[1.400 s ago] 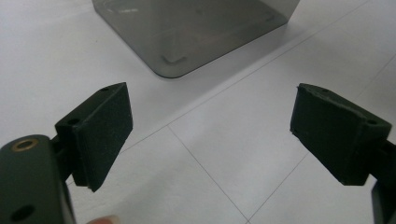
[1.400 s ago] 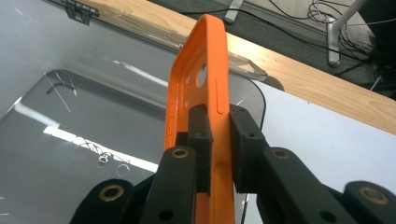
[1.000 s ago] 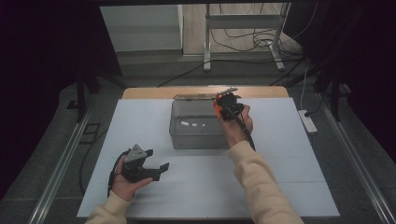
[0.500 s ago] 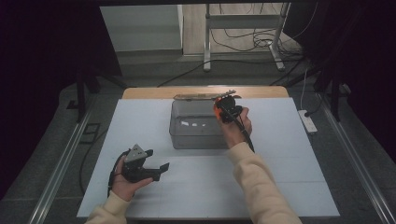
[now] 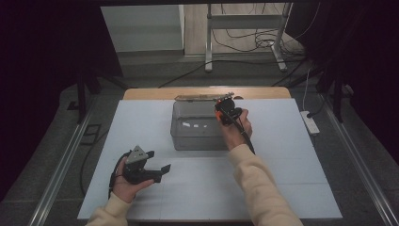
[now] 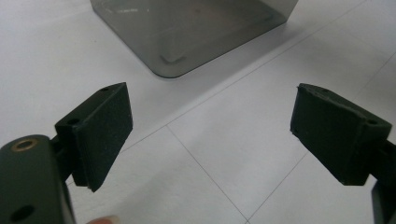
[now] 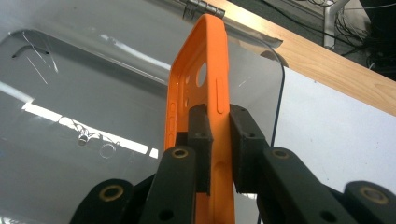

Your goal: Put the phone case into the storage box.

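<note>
White table (image 5: 282, 188): the right gripper (image 7: 218, 135) pinches an orange phone case (image 7: 198, 88) upright over the clear lidded box (image 5: 197, 127) near the far edge. Left gripper (image 6: 210, 135) rests spread wide near the front-left corner. Lowering it straight and slowly seems best.

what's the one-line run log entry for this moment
right claw: shut on orange phone case, above clear box | left claw: open, empty, over white table
</note>
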Available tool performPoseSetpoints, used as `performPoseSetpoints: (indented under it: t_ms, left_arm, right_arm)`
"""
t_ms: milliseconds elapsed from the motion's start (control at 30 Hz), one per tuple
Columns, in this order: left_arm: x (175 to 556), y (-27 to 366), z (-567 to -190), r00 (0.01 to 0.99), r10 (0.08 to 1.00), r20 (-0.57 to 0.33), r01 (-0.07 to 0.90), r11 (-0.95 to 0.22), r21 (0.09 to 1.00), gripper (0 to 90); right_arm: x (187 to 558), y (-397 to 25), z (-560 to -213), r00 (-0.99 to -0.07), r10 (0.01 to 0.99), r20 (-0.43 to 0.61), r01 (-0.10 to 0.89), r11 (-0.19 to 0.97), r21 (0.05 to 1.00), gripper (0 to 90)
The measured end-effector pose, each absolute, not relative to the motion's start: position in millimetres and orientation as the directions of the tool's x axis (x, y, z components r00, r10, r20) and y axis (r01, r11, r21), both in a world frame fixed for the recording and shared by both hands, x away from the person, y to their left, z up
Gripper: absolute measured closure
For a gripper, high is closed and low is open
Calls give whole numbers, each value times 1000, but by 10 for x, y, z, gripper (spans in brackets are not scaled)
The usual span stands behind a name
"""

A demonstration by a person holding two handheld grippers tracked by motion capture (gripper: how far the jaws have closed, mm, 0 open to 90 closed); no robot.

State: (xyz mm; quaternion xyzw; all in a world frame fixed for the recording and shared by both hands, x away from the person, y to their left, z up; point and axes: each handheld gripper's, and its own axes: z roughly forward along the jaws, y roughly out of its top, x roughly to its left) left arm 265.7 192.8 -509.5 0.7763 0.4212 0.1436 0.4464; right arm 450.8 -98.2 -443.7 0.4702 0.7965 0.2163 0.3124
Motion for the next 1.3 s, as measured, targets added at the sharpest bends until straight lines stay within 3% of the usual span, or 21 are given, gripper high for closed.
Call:
performPoseSetpoints:
  t_ms: [1300]
  left_arm:
    - [2659,1926,-5098,605,782,-150,526,-251,813,134]
  right_arm:
    - [4557,-972,-4615,-368,876,-313,643,482,595,795]
